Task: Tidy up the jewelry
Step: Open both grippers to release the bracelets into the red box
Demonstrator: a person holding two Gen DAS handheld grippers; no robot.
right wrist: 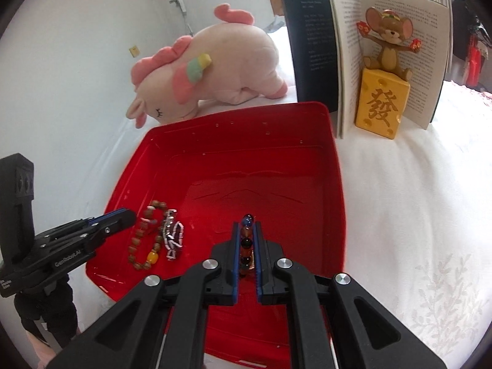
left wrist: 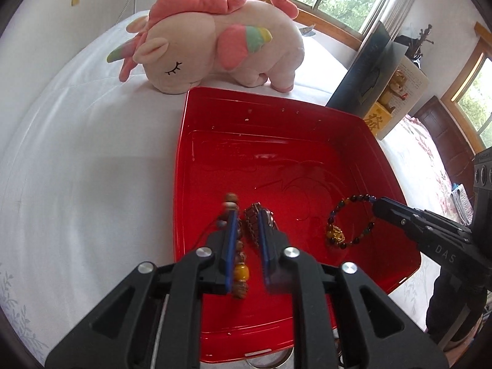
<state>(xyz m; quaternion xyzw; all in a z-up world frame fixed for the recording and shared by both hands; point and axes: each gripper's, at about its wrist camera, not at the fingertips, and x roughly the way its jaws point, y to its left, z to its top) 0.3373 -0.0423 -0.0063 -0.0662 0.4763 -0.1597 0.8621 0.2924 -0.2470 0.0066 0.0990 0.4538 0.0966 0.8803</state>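
A red tray (left wrist: 246, 98) (right wrist: 233, 113) lies on a white sheet. On its floor lie a wooden bead bracelet (right wrist: 144, 240) with an amber bead and a dark red-and-white bracelet (right wrist: 174, 236). My left gripper (left wrist: 247, 215) (right wrist: 130, 215) stands open just above them; the dark bracelet (left wrist: 250, 221) shows in the gap and the wooden one (left wrist: 238, 264) runs under the left finger, neither pressed. My right gripper (right wrist: 247, 224) (left wrist: 376, 206) is shut on a multicoloured bead bracelet (left wrist: 338, 233) with a gold charm, low inside the tray. Whether it touches the floor I cannot tell.
A pink unicorn plush (left wrist: 215, 40) (right wrist: 209, 61) lies behind the tray. At the back right an open book (right wrist: 347, 46) stands upright around a mouse figurine on a yellow block (right wrist: 382, 101). White sheet surrounds the tray. A dark sleeve (right wrist: 46, 313) shows behind the left gripper.
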